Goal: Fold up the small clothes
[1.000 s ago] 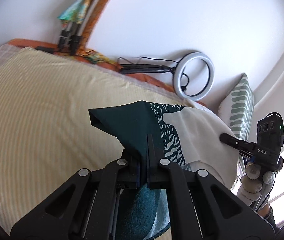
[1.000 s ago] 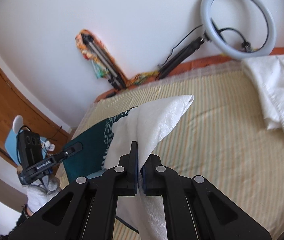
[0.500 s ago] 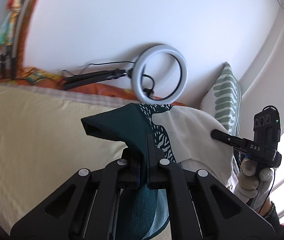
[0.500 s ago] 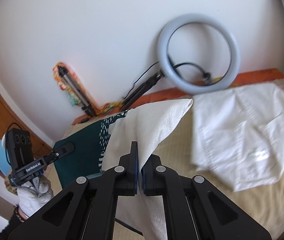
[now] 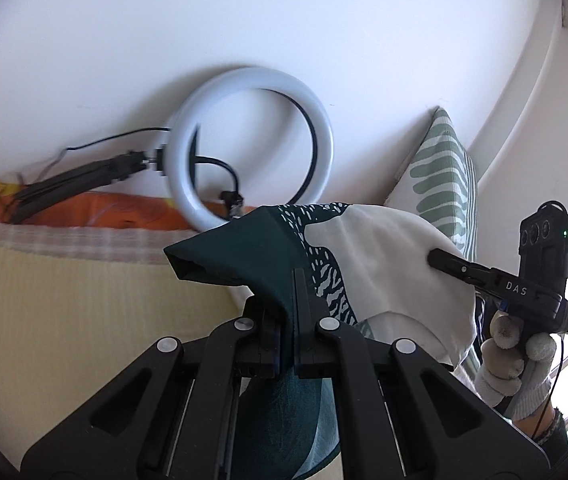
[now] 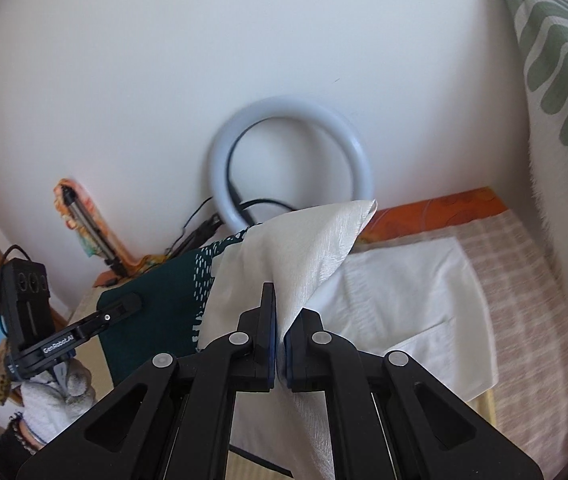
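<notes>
While both grippers carry the garment (image 5: 380, 264) in the air, my worry is losing a corner. My left gripper (image 5: 288, 320) is clamped on the dark green end, and my right gripper (image 6: 277, 336) is clamped on the cream end; the cloth spans the gap between them and sags below, off the mattress (image 5: 63, 304).

Each pinch looks thin: only a small fold of fabric sits between the pads, and the cream corner sticks up loose above the right jaws. A quick swing or a pull apart could drag that fold out, I think, and the piece would drop in a heap.

White cloth (image 6: 416, 304) already lies on the bed just ahead of the right gripper. If I lay the garment down carelessly, it may land across that cloth and tangle the two.

The ring light (image 5: 247, 148) leans against the wall just beyond. Reaching too far forward risks knocking it or snagging its cable.

Hanging slack may also crease the fold line.
</notes>
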The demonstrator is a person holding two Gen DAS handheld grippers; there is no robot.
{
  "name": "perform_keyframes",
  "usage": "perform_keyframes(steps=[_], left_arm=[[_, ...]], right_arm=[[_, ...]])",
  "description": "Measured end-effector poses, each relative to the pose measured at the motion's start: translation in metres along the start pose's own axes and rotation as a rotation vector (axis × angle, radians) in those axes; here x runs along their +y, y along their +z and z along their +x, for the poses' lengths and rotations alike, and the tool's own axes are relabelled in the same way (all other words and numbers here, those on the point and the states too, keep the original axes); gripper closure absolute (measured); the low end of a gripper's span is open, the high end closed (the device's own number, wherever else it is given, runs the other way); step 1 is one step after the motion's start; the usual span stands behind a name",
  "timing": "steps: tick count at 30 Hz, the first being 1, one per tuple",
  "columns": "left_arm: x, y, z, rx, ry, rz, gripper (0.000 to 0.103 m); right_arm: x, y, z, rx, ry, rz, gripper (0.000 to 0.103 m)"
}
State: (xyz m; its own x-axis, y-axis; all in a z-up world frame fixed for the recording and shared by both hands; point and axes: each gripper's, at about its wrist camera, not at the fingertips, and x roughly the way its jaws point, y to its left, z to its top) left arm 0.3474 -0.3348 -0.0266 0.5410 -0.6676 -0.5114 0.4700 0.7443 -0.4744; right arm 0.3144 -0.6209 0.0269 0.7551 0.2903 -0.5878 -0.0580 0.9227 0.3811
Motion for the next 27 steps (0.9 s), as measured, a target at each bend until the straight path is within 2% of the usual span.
perform_keyframes(steps=[12, 15, 17, 19, 20, 21, 22, 24, 27], left_arm=[[-0.041, 0.003, 0.084, 0.035, 0.022, 0.051, 0.102], [-0.047, -0.004, 0.098, 0.055, 0.041, 0.077, 0.102], [-0.051, -0.008, 0.108, 0.088, 0.070, 0.101, 0.102], [-0.053, -0.012, 0.114, 0.120, 0.112, 0.124, 0.085], [-0.053, -0.014, 0.114, 0.120, 0.132, 0.137, 0.068], [-0.053, -0.015, 0.112, 0.107, 0.148, 0.145, 0.053], [-0.054, -0.016, 0.109, 0.095, 0.161, 0.156, 0.049], [-0.054, -0.016, 0.104, 0.080, 0.200, 0.174, 0.037], [-0.050, -0.014, 0.101, 0.084, 0.227, 0.177, 0.034]], right_arm=[[-0.076, 0.011, 0.011, -0.012, -0.063, 0.023, 0.101], [-0.089, 0.008, 0.021, 0.014, -0.082, 0.021, 0.101], [-0.093, 0.005, 0.030, 0.047, -0.139, -0.007, 0.101], [-0.096, 0.001, 0.039, 0.088, -0.216, -0.049, 0.097], [-0.095, -0.001, 0.045, 0.116, -0.266, -0.073, 0.097], [-0.096, -0.003, 0.047, 0.125, -0.296, -0.083, 0.092], [-0.096, -0.003, 0.048, 0.131, -0.320, -0.087, 0.088], [-0.093, -0.004, 0.047, 0.127, -0.331, -0.086, 0.072], [-0.085, -0.002, 0.039, 0.106, -0.341, -0.097, 0.066]])
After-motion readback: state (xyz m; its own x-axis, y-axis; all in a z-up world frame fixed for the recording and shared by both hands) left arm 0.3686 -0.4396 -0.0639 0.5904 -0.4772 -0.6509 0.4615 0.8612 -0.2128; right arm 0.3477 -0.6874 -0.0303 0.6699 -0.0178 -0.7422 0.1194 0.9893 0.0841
